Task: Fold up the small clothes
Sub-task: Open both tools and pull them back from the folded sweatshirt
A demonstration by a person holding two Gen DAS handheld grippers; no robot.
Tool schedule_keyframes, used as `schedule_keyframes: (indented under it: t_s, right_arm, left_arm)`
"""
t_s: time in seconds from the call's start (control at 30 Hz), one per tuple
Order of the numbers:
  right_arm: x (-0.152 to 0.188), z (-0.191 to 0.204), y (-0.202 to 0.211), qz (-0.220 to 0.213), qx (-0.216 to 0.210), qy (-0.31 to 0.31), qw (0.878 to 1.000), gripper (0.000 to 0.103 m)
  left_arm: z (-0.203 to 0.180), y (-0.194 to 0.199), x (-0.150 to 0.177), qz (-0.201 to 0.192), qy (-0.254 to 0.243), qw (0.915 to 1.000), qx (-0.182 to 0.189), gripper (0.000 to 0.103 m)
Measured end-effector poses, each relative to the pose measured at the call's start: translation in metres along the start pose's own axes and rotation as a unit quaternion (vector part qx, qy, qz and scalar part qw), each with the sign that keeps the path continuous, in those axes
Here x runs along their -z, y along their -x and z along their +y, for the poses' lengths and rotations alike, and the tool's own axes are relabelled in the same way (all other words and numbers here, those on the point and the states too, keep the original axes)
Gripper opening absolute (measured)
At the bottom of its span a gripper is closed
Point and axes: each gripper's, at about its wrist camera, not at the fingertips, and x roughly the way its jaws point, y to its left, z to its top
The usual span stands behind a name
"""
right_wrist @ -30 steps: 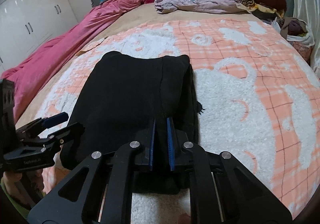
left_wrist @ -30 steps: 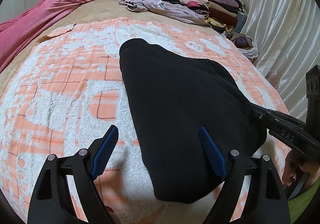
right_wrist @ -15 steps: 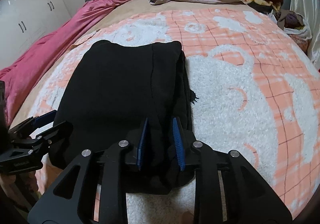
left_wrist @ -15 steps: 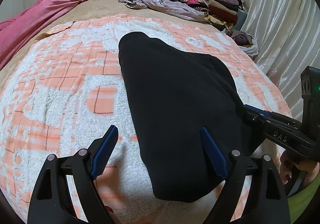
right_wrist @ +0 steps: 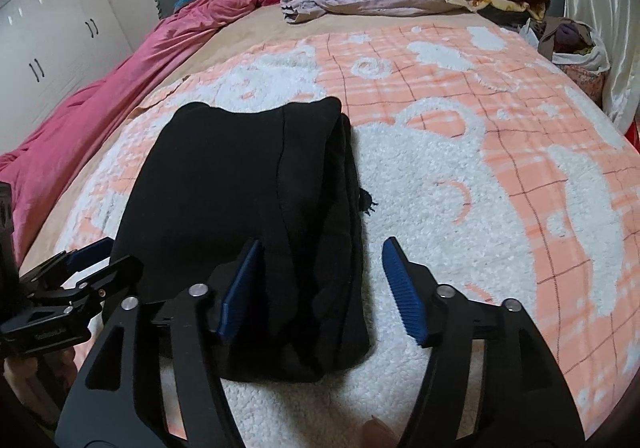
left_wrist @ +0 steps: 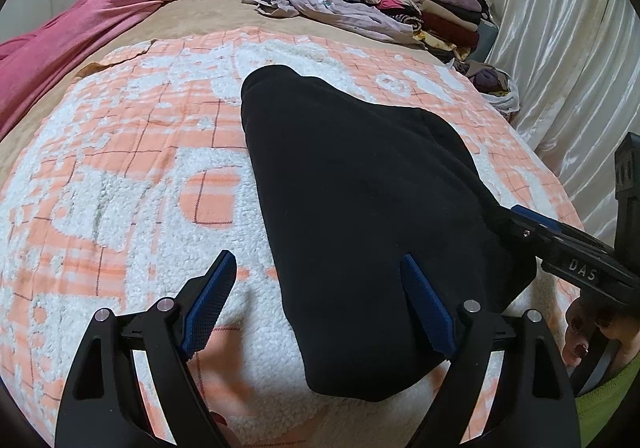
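On the checked blanket [right_wrist: 500,175] lies a folded black garment [right_wrist: 240,207] — right gripper [right_wrist: 320,288] fingers have just been opening astride its right edge, pads clear; left gripper [left_wrist: 320,308] fingers spread.

Home bedroom: bed [left_wrist: 192,19] with blanket [left_wrist: 120,175], clothes piles [left_wrist: 424,7], wardrobe doors [right_wrist: 48,39], curtain [left_wrist: 560,59].

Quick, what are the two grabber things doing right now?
Left gripper: open, holding nothing.
Right gripper: jaws just opened, black garment lies between them, not pinched.
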Motion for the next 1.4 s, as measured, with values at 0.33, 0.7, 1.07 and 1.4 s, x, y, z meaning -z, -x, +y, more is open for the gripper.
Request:
schedule_keyframes:
  t_s: [0.33,0.7,1.07,1.4]
  right_arm:
    - [0.006,-0.006,0.023,-0.031,0.020,0.001,0.999,0.077]
    - [0.009,-0.011,0.051,-0.083,0.016,-0.002,0.996,0.092]
    - [0.016,0.000,0.070,-0.125,0.004,0.020,0.992,0.094]
    - [0.039,0.010,0.086,-0.147,0.027,0.037,0.988,0.094]
  left_arm:
    - [-0.003,0.006,0.001,-0.002,-0.003,1.0000,-0.003,0.084]
    - [-0.007,0.024,0.001,-0.017,-0.011,0.9997,-0.015,0.097]
    - [-0.013,0.046,0.004,-0.040,-0.020,0.9986,-0.026,0.098]
    - [-0.013,0.070,0.023,-0.060,-0.025,0.9974,-0.033,0.099]
